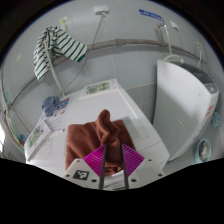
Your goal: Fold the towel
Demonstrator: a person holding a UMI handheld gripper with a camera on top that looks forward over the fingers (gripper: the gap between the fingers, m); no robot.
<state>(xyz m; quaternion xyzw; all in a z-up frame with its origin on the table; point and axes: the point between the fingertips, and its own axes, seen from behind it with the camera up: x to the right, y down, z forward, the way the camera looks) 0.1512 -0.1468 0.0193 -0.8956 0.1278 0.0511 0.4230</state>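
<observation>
A reddish-brown fabric towel [98,138] is seen bunched into a rumpled, upright peak, gathered directly ahead of the gripper [103,166] and rising from between its two fingers. The magenta pads [94,160] are drawn close together and the cloth is pinched between them, so the jaws are clenched on the near edge of the towel; the cloth's lower part is hidden behind the fingers. The towel is carried on a white rectangular worktop [120,105], whose pale surface is shown bare beyond the cloth and to either side of it.

Near the worktop's far edge, a small printed paper label [96,89] is seen lying flat, well apart from the towel. Off the worktop's far left corner, a small cluster of blue-and-white items [52,103] is visible, too small to be told apart.

To the right of the worktop, a tall white boxy cabinet or appliance [186,95] is shown standing close beside it, its flat front panel turned toward the towel. Beyond and to the left, a green-and-white striped cloth [56,48] is seen draped and hanging, high against a light grey wall [120,35], with thin cords running down from around it. Small fittings are mounted on the wall further along, though what they are cannot be made out.
</observation>
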